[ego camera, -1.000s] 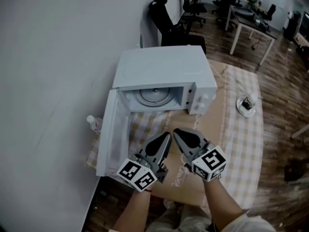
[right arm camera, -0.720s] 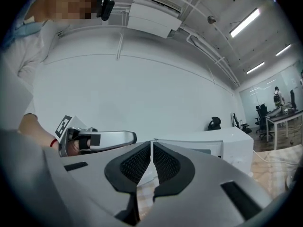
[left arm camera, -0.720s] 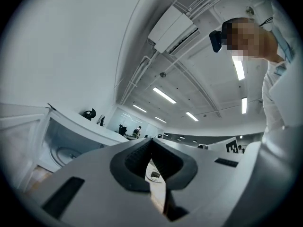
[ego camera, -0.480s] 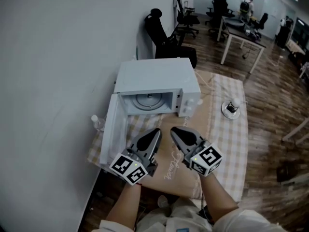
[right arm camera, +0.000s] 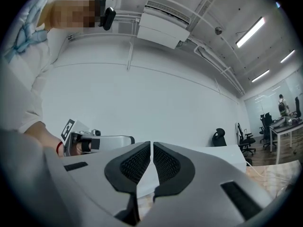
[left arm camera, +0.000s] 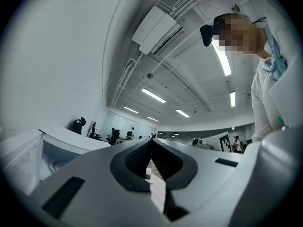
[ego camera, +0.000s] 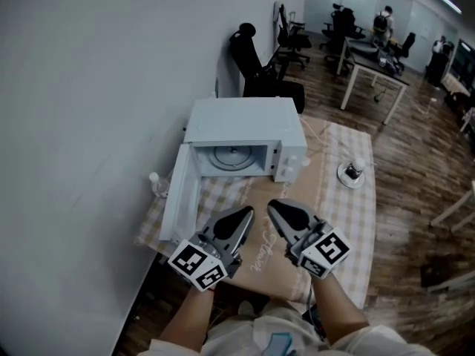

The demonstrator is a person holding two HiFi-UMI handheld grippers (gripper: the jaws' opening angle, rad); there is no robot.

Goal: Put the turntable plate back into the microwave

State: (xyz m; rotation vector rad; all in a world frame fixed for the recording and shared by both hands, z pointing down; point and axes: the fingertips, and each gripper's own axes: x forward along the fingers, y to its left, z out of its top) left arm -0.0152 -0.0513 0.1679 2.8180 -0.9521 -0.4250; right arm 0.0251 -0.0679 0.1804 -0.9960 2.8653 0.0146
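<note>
Microwave (ego camera: 245,121) w/ turntable plate (ego camera: 231,155) inside; left gripper (ego camera: 248,213) & right gripper (ego camera: 273,205) closed, empty

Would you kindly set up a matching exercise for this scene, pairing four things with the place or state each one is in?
Things:
1. microwave door
2. turntable plate
3. bottle
4. left gripper

Places or states:
A. lying inside the microwave
B. shut, with nothing between its jaws
C. swung wide open
D. standing just left of the open door in the head view

Pairs: 1-C, 2-A, 3-D, 4-B
</note>
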